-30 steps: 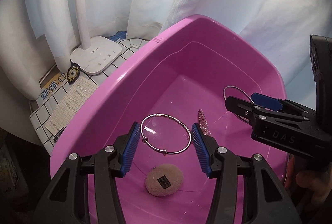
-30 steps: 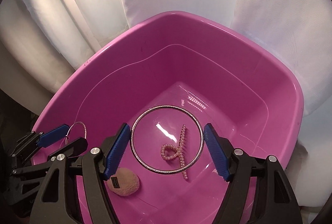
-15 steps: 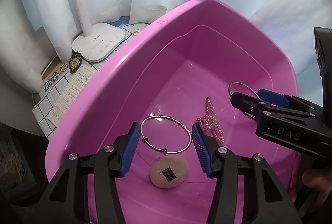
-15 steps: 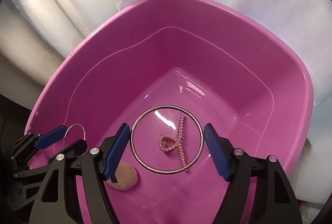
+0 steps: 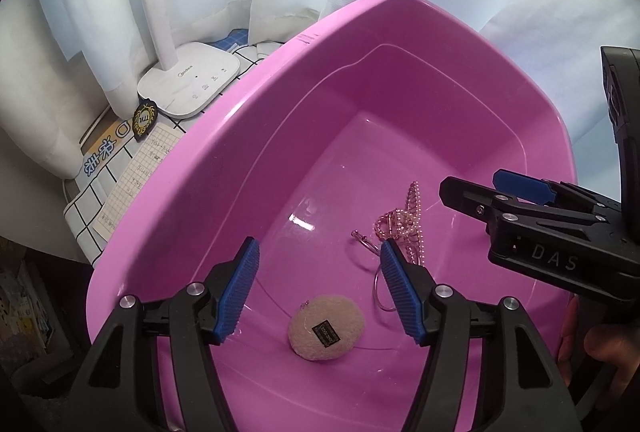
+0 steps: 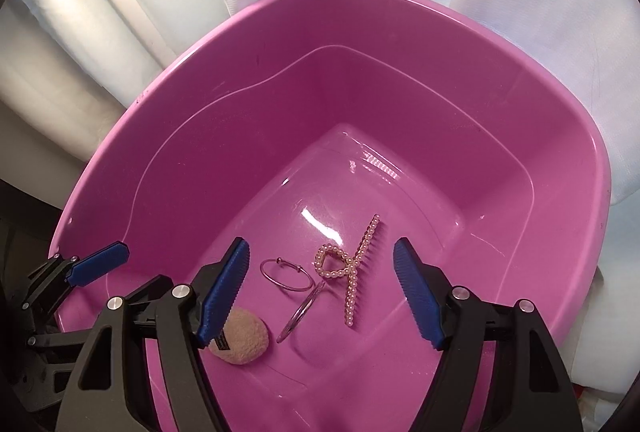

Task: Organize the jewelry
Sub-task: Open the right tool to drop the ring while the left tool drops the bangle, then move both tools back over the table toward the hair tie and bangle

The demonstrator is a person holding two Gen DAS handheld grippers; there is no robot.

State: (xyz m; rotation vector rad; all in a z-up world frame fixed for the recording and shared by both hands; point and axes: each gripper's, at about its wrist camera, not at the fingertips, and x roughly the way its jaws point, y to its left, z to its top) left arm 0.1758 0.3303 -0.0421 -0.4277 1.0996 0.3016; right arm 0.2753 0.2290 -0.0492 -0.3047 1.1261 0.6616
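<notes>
Both grippers hang over a pink basin [image 5: 224,136]. My left gripper [image 5: 318,284] has its jaws opening, with nothing between them. A thin small bangle [image 6: 280,260] lies on the basin floor. Beside it a larger bangle [image 6: 300,312] shows edge-on, tilted. A pearl hair clip [image 6: 352,272] lies to their right, and a beige puff [image 5: 326,326] is nearer me. My right gripper [image 6: 320,292] is open above the bangles and touches neither. In the left wrist view the right gripper [image 5: 480,188] reaches in from the right. The left gripper [image 6: 132,272] shows at the left of the right wrist view.
A white lamp base [image 5: 192,80] stands left of the basin on a checked cloth, next to a paper sheet [image 5: 136,176] and a black badge [image 5: 145,118]. White curtains hang behind. A hand [image 5: 600,348] grips the right tool.
Each gripper had a bangle between its pads. Both bangles are now down on the basin floor near the pearl clip. The left jaws have spread wider.
</notes>
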